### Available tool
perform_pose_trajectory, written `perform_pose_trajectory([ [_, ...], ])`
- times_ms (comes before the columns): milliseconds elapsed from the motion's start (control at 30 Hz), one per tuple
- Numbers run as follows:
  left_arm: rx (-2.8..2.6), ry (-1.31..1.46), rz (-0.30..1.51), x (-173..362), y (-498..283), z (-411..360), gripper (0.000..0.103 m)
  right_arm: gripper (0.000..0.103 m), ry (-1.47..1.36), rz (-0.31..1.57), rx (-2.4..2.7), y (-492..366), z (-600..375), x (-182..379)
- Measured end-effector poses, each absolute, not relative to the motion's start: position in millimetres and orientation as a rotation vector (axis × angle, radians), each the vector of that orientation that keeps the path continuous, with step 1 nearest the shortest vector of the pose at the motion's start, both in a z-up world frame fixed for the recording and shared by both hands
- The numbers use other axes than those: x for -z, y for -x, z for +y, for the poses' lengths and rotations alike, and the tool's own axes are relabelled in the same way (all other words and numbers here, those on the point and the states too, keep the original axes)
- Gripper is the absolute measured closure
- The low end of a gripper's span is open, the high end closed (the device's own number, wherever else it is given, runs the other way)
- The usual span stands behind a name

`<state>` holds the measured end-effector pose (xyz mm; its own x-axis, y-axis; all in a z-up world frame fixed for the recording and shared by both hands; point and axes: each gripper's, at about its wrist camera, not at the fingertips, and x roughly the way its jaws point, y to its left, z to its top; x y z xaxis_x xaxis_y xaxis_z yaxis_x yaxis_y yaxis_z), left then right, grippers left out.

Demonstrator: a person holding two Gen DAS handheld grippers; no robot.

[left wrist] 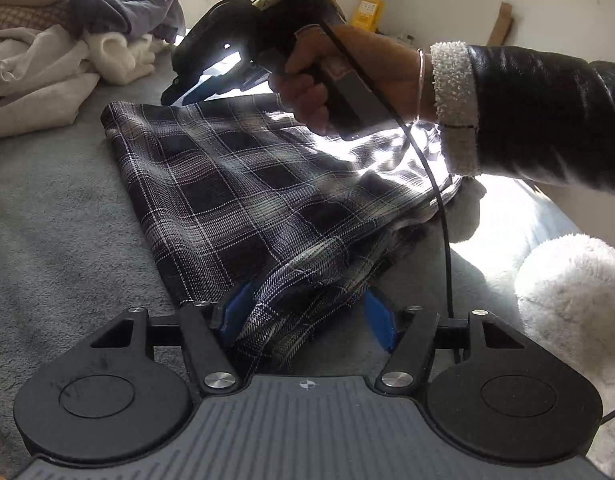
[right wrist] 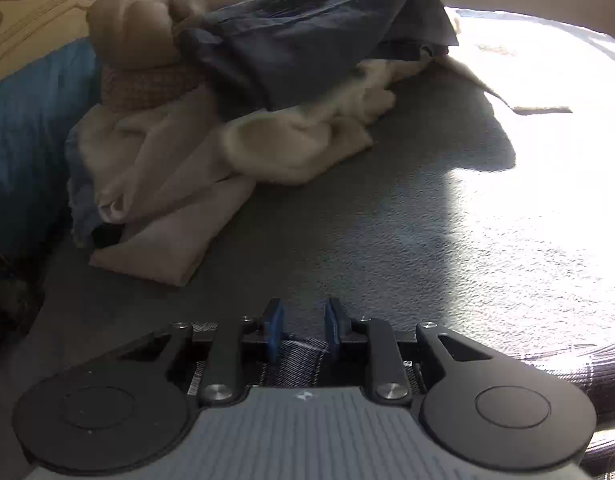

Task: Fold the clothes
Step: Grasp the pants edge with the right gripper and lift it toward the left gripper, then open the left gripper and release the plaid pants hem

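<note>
- Right at the lens of the left-wrist view, the left gripper (left wrist: 307,316) has its blue pads set wide, with the near bunched end of the plaid shirt (left wrist: 243,184) lying between them; one pad touches the cloth, the other stands off, so no pinch is closed on it as far as I can see.
- Just beyond, that plaid shirt lies on the grey bed cover (left wrist: 59,216), its left edge doubled over in a neat fold, its near end thick and rumpled.
- Across the shirt, the right gripper (left wrist: 179,98), gripped in the person's right hand (left wrist: 327,76), hovers over the far corner; in the right-wrist view its pads (right wrist: 276,330) sit narrow but parted, plaid cloth showing under them, nothing clamped.
- My read: a fold of this shirt is in hand. Whether these tongs are about to take hold or have just let go, the scene fits both.
- Any further fold would call for both ends to be held level, and the bulky near end looks likely to slip or spring open.
- Close on the right, a white fleecy fabric (left wrist: 575,300) crowds the shirt's edge.
- Farther back, a heap of cream and dark blue clothes (right wrist: 235,92) takes up the far side of the bed, limiting room.
- Hard sunlight washes out the shirt's right side.
</note>
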<state>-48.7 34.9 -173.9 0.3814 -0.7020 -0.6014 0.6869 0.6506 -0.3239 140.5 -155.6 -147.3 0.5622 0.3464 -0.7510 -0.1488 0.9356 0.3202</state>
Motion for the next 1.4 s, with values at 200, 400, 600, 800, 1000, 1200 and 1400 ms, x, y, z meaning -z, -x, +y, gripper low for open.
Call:
perform_pose_trajectory([
  [200, 0.895, 0.061, 0.772, 175, 49, 41, 0.039, 0.077, -0.278, 1.033, -0.618, -121, -137, 133],
  [400, 0.89, 0.078, 0.768, 175, 55, 47, 0.039, 0.082, -0.319, 1.038, -0.52, -142, -107, 161],
  [600, 0.886, 0.12, 0.779, 174, 60, 56, 0.038, 0.08, -0.453, 0.987, -0.44, -136, -134, 146],
  [800, 0.908, 0.178, 0.82, 174, 62, 70, 0.038, 0.079, -0.377, 0.969, -0.538, -86, -158, 109],
  [1000, 0.913, 0.209, 0.932, 178, 77, 87, 0.037, 0.079, -0.152, 0.972, -0.635, -11, -141, 118],
  [1200, 0.863, 0.254, 0.948, 174, 82, 113, 0.037, 0.079, 0.089, 0.966, -0.726, 65, -121, 129],
  [1400, 0.735, 0.359, 0.931, 168, 61, 151, 0.037, 0.072, 0.228, 0.861, -0.788, 105, -118, 110],
])
